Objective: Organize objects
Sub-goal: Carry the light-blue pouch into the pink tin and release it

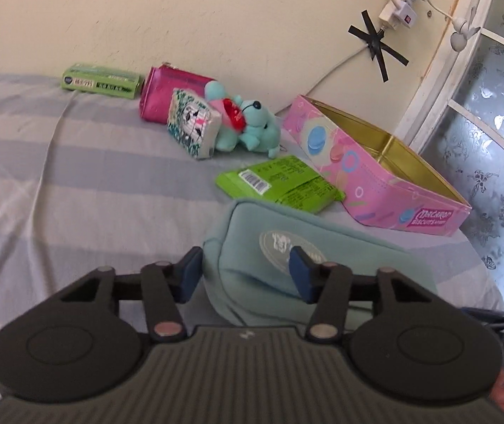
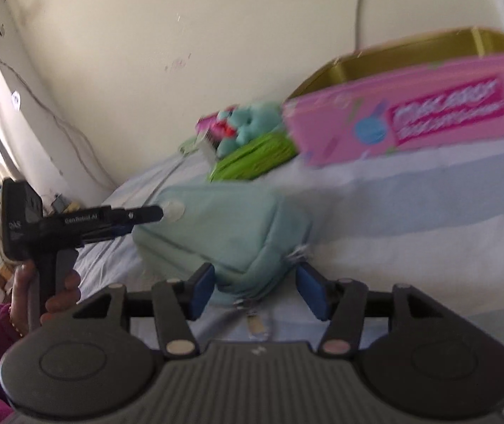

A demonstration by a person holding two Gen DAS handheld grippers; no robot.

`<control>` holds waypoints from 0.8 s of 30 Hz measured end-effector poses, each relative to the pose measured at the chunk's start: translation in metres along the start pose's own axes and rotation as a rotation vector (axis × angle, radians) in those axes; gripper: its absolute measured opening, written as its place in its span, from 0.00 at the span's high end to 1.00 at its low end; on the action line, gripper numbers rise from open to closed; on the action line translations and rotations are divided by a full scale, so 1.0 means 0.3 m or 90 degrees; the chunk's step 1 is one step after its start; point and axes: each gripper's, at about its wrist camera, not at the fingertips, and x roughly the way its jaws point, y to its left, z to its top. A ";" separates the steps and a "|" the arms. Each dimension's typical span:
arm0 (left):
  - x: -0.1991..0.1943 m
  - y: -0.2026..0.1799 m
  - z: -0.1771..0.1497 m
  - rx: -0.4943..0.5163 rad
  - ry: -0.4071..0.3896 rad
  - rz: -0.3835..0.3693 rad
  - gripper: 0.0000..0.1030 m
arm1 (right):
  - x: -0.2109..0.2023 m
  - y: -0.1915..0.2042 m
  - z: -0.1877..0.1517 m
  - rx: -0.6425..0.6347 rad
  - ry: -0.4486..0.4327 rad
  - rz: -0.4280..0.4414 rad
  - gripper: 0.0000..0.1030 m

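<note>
A light blue pouch [image 1: 287,247] lies on the striped bed, also in the right wrist view [image 2: 223,226]. My left gripper [image 1: 246,275] is open with its jaws around the pouch's near end. It also shows from the side in the right wrist view [image 2: 138,221], its fingers at the pouch's left end. My right gripper [image 2: 257,291] is open with its jaws around the pouch's other end. An open pink tin [image 1: 375,173] with a gold inside lies at the right, also in the right wrist view [image 2: 411,120].
A green packet [image 1: 280,185] lies by the tin. A teal plush toy [image 1: 248,123], a patterned packet [image 1: 193,127], a magenta pouch [image 1: 170,92] and a green box [image 1: 101,81] sit along the wall. A window [image 1: 492,134] is at the right.
</note>
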 end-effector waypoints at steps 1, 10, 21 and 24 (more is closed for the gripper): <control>-0.010 -0.006 -0.006 -0.002 -0.006 0.005 0.49 | 0.007 0.023 -0.005 -0.008 -0.008 -0.003 0.50; -0.073 -0.258 0.237 0.055 -0.135 -0.052 0.49 | -0.162 0.025 0.200 -0.092 -0.200 -0.063 0.54; 0.447 -0.611 0.399 0.121 -0.096 -0.021 0.48 | -0.137 -0.355 0.450 -0.030 -0.268 -0.222 0.55; 0.521 -0.646 0.407 0.137 -0.088 0.006 0.48 | -0.108 -0.429 0.481 -0.025 -0.258 -0.241 0.55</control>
